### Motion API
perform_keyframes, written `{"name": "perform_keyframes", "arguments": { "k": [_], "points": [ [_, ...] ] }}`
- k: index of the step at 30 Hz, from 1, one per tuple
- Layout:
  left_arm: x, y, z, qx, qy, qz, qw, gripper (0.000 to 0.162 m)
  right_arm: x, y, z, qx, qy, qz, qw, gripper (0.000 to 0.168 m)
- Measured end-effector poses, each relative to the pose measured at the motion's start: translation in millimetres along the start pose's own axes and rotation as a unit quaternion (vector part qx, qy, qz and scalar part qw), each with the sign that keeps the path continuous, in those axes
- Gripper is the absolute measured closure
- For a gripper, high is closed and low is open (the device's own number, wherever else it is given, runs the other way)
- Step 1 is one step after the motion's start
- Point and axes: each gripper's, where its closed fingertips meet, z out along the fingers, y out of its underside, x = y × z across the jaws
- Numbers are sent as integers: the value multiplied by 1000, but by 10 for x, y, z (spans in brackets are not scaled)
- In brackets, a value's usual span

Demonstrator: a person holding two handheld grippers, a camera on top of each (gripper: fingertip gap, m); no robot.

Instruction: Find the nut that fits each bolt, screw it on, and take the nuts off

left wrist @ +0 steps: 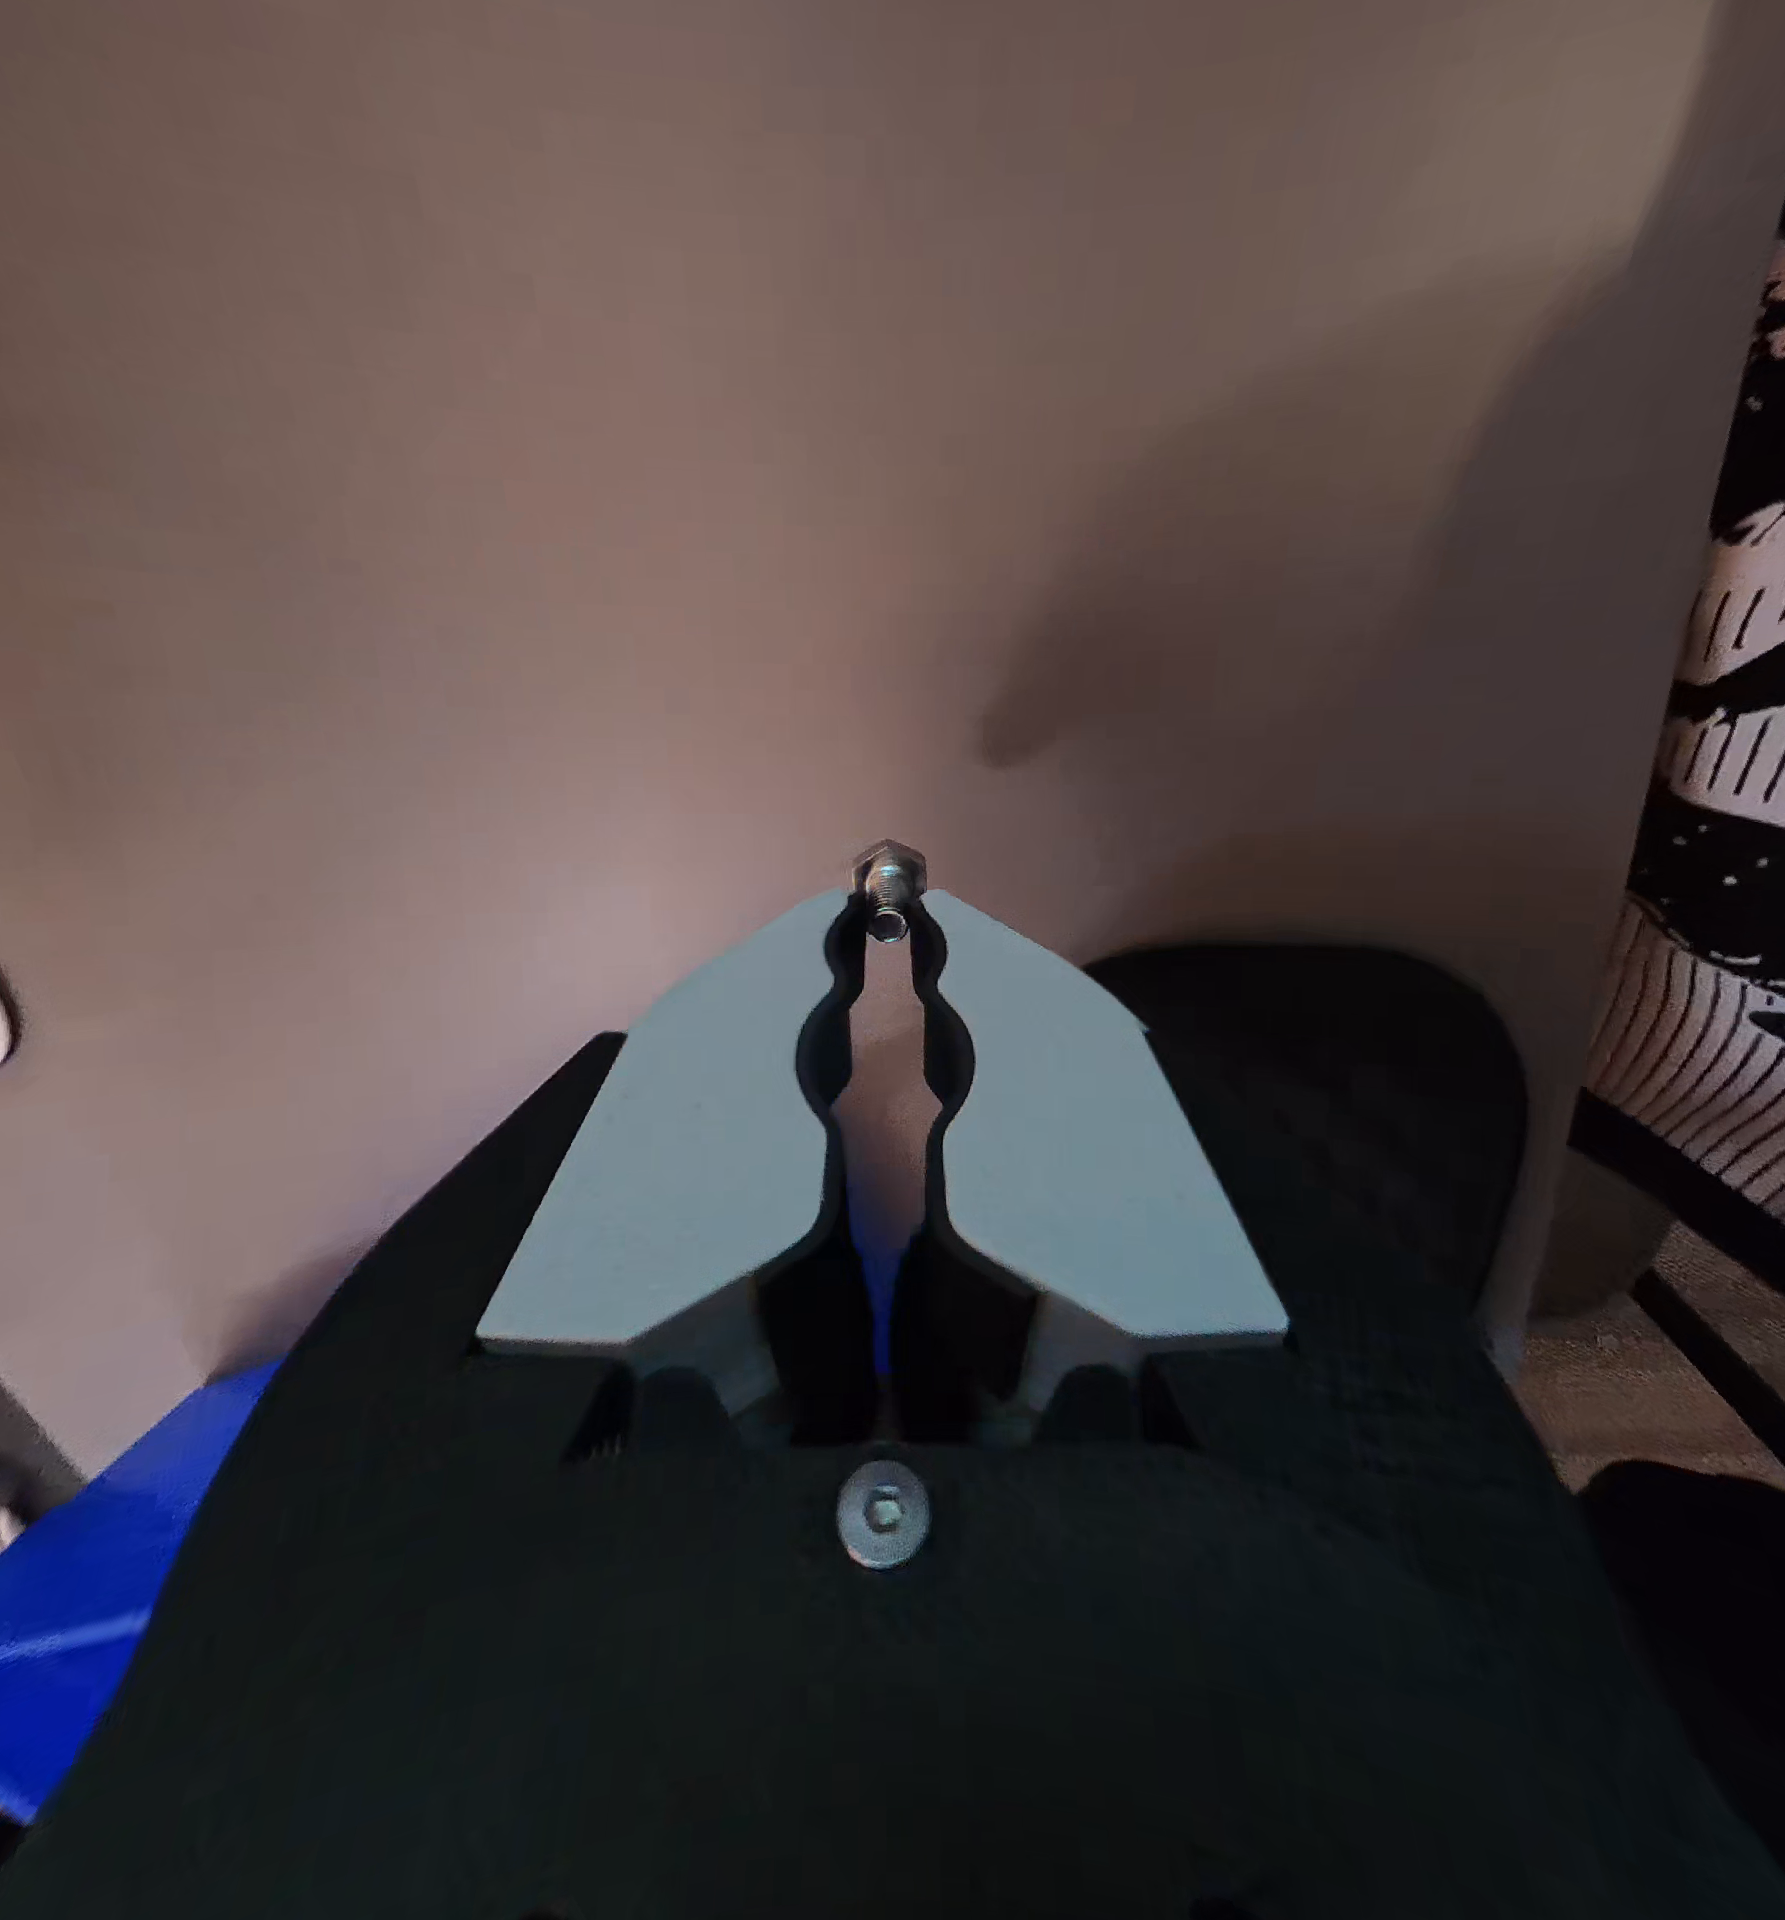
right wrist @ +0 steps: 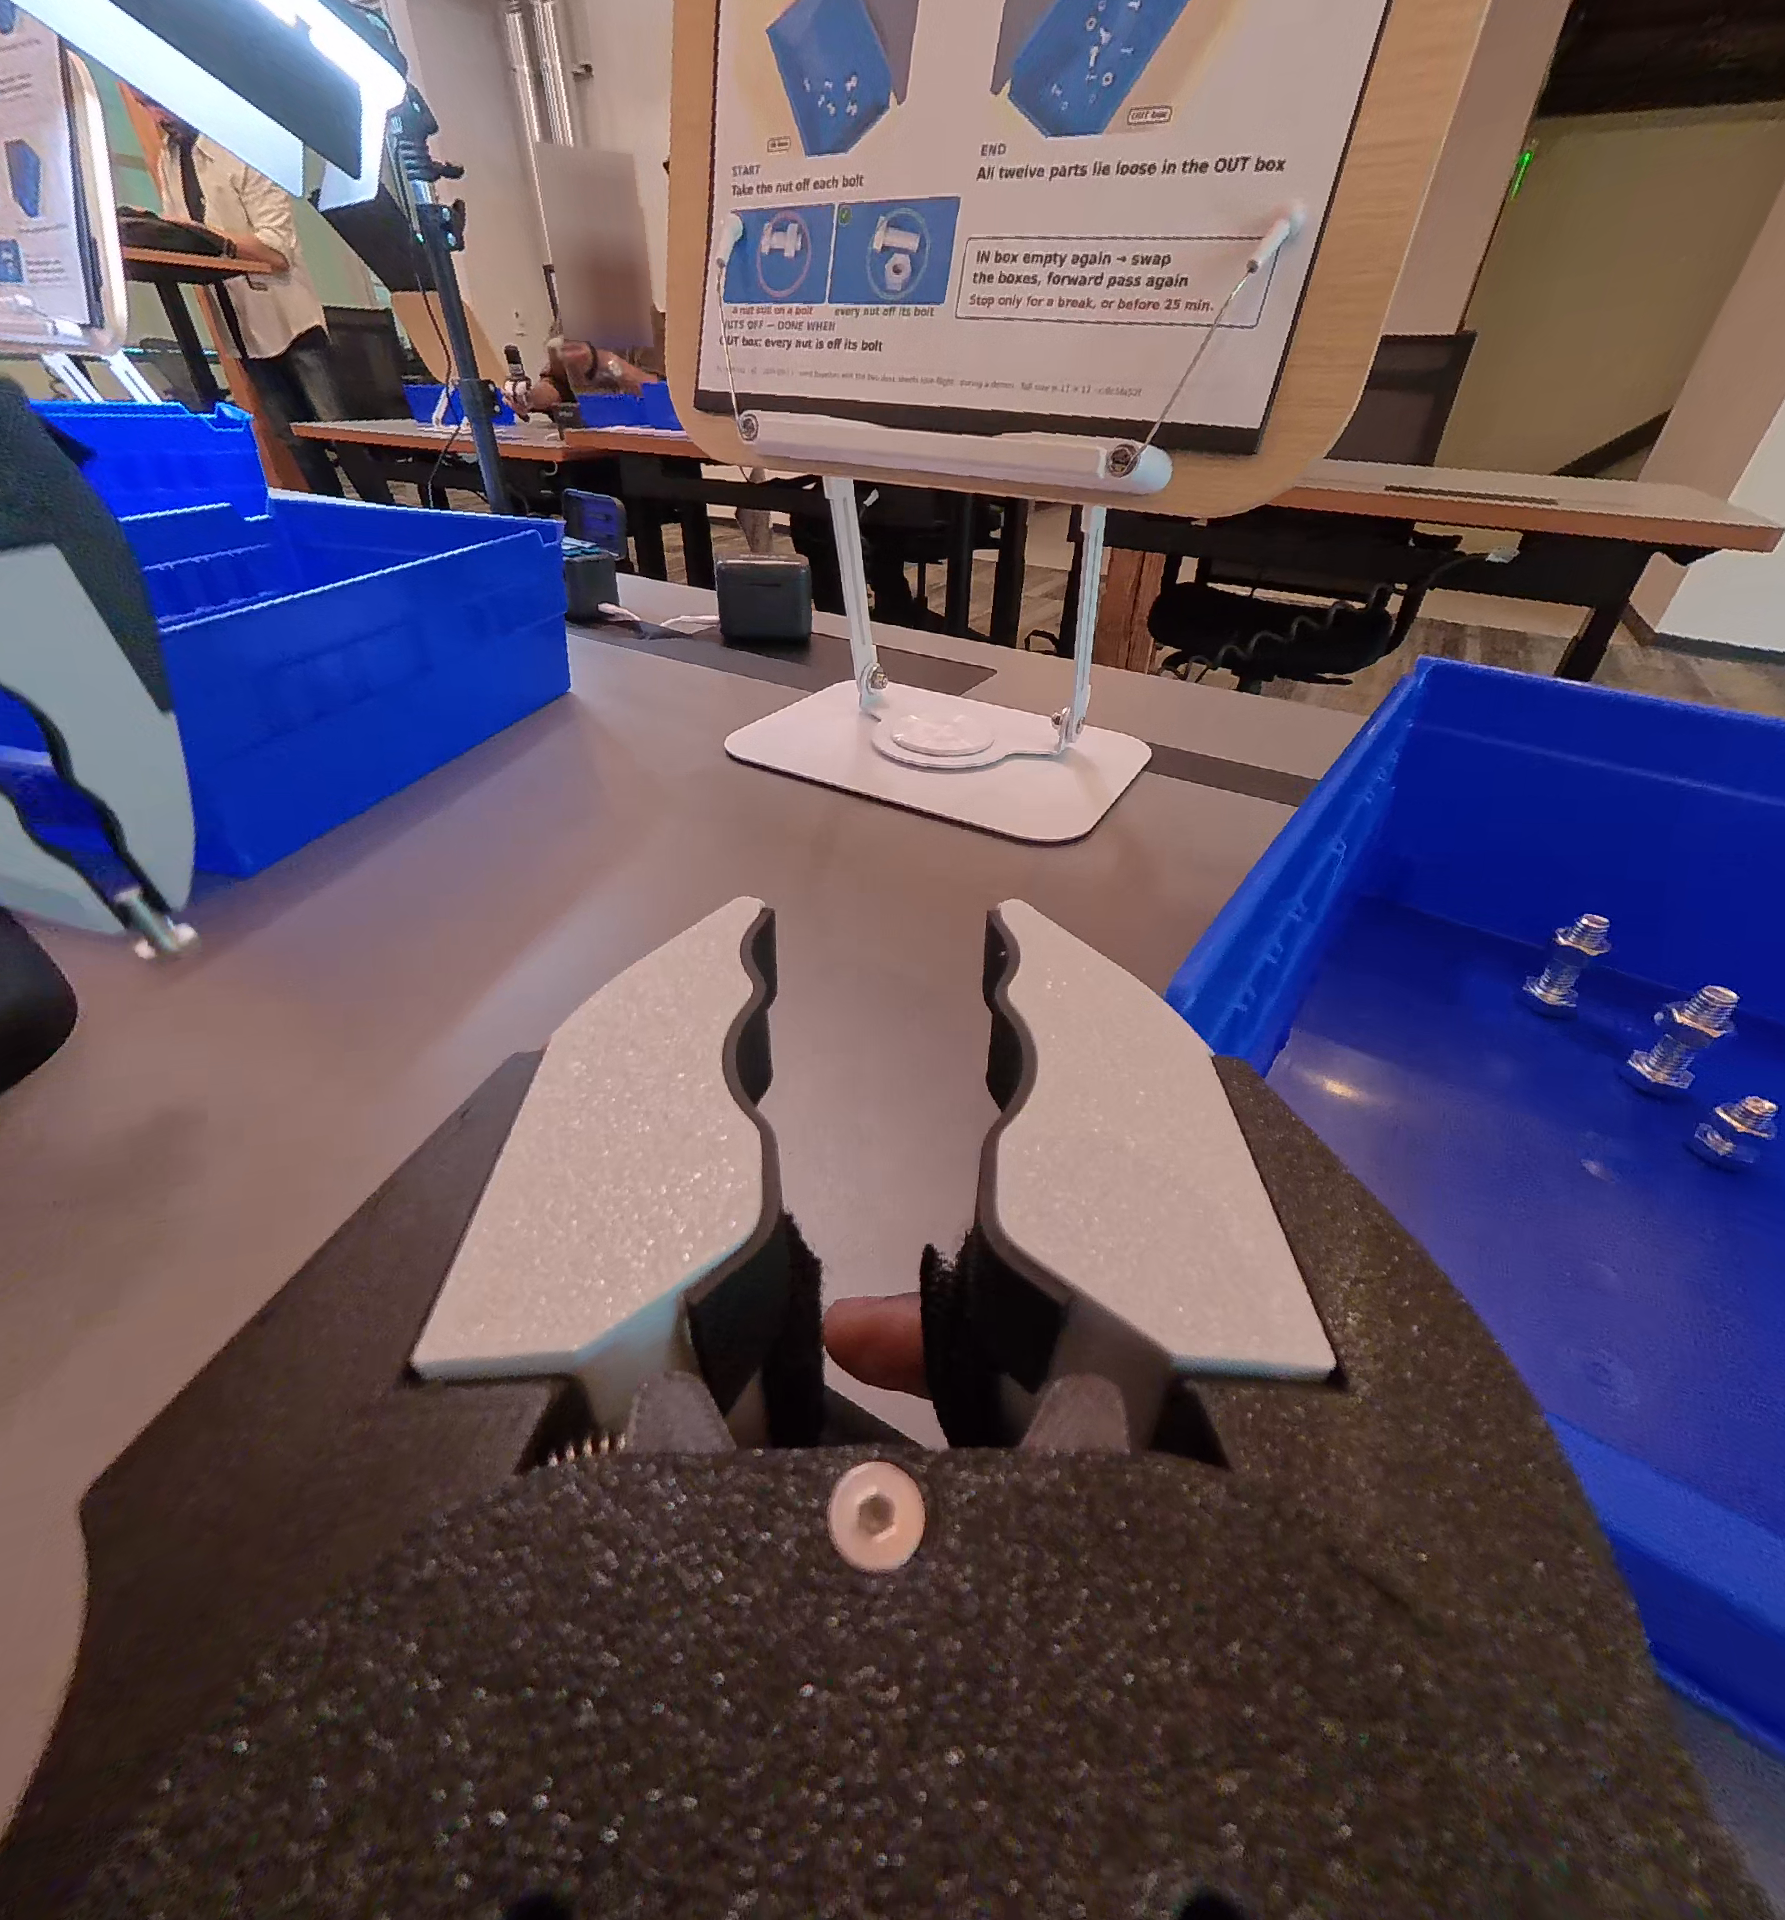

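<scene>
My left gripper [left wrist: 886, 914] is pinched at the very tips on a small silver steel bolt [left wrist: 886, 896], gripping the threaded shank. The hex end points away from the camera and the thread end back toward it. In the left wrist view I cannot tell whether that hex piece is the bolt's head or a nut run up against it. The hold at the tips leaves most of the bolt exposed, presumably so the other tongs can get at it. In the right wrist view the same bolt juts from the left gripper's tips, low over the grey matte tabletop [right wrist: 576, 935] and near the stacked blue plastic bin [right wrist: 368, 665] at my left.

My right gripper [right wrist: 875, 997] stands wide, nothing between the fingers, aimed across the table toward the white tablet-style stand [right wrist: 940, 769] holding an instruction sheet.

The blue plastic bin [right wrist: 1314, 935] at my right holds three silver bolts with nuts on their shanks [right wrist: 1677, 1039], standing head down on its floor, apart from each other.

Judgement: the right gripper is free and would plausibly either work on the held bolt or fetch from the right bin.
</scene>
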Motion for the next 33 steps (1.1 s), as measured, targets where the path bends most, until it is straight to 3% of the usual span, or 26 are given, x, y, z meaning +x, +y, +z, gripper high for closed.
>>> {"name": "perform_keyframes", "arguments": {
  "k": [8,18,22,25,29,33],
  "points": [
    [51,-66,317,-21,20,2,1000,154,0,2,-1,0,-1,2,1000,130],
    [46,-32,389,-27,26,-7,999,149,6,0,-7,2,-1,4,1000,130],
    [18,-20,219,4,19,-27,999,144,8,-3,-10,4,-2,6,1000,130],
    [-83,72,-183,64,3,-60,996,142,11,-5,-13,5,-3,8,1000,130],
    [-397,534,-786,118,-46,-137,982,142,8,-6,-12,5,-3,6,1000,130],
    [-648,1289,-912,71,-57,-229,969,141,7,-9,-14,7,-2,4,1000,130]
  ]
}}
